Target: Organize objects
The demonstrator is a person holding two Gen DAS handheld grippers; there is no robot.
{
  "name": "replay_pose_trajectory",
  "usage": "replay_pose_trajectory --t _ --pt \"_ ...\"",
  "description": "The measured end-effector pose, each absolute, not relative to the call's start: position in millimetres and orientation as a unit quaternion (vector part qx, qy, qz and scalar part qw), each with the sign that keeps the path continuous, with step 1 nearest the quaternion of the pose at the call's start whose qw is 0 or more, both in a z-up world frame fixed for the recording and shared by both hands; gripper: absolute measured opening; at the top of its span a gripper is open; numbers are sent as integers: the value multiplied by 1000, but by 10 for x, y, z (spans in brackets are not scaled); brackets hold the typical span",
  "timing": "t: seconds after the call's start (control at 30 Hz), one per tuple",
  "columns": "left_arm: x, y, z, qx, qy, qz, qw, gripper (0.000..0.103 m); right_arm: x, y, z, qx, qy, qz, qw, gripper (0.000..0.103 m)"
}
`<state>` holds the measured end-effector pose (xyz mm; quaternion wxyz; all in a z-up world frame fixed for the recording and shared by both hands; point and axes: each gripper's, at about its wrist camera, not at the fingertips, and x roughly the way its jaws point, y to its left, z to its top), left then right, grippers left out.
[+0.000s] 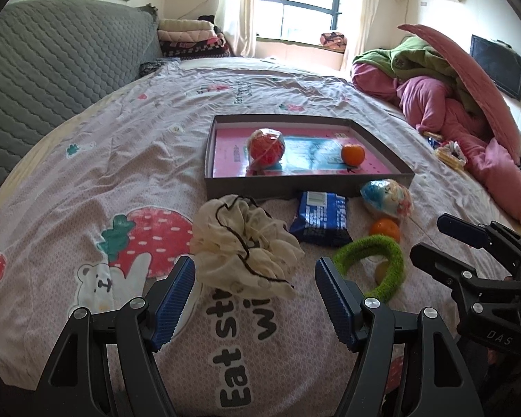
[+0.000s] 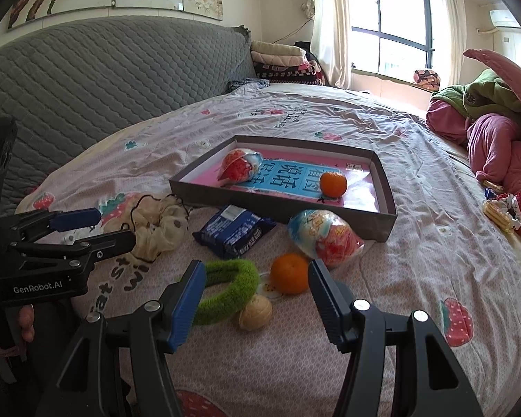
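A shallow grey box (image 1: 382,142) (image 2: 387,224) lies on the bed and holds a wrapped red snack (image 1: 266,146) (image 2: 238,166) and an orange (image 1: 353,154) (image 2: 333,184). In front of it lie a cream scrunchie (image 1: 246,243) (image 2: 158,224), a blue packet (image 1: 321,217) (image 2: 234,231), a second wrapped snack (image 1: 385,196) (image 2: 324,236), a second orange (image 1: 385,230) (image 2: 290,272), a green fuzzy ring (image 1: 375,262) (image 2: 231,290) and a small cream ball (image 2: 256,312). My left gripper (image 1: 255,274) (image 2: 93,224) is open, just short of the scrunchie. My right gripper (image 2: 257,279) (image 1: 430,236) is open, above the ring and orange.
The bed has a pink strawberry-print sheet (image 1: 121,160). A grey quilted headboard (image 2: 87,80) stands at the left. Pink and green bedding (image 1: 444,97) is piled at the right, with small yellow items (image 2: 502,210) beside it. Folded blankets (image 1: 191,40) lie by the window.
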<state>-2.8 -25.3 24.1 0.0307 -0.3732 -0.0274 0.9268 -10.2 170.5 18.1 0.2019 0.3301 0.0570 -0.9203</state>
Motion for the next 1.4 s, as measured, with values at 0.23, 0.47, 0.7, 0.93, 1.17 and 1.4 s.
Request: replay_pose_trajectory --t 0.23,0.47,0.7,0.93,1.17,1.4 --pt "32 -231 195 -379 -26 925 35 73 12 1721 87 347 59 -914 201 61" --pt "63 -215 159 -386 -26 921 37 73 57 1767 15 361 56 -910 199 61" --pt "81 -206 92 -401 -26 915 39 73 87 1780 -24 369 56 -907 197 61" --pt "55 -179 42 -408 -20 912 37 73 62 1770 -78 380 59 -902 195 61" --pt "10 -221 26 -412 -32 910 35 73 -1 1774 -154 397 59 -896 189 61" --pt "-60 -291 -7 -421 -49 905 29 73 -49 1776 -206 409 58 -892 185 61"
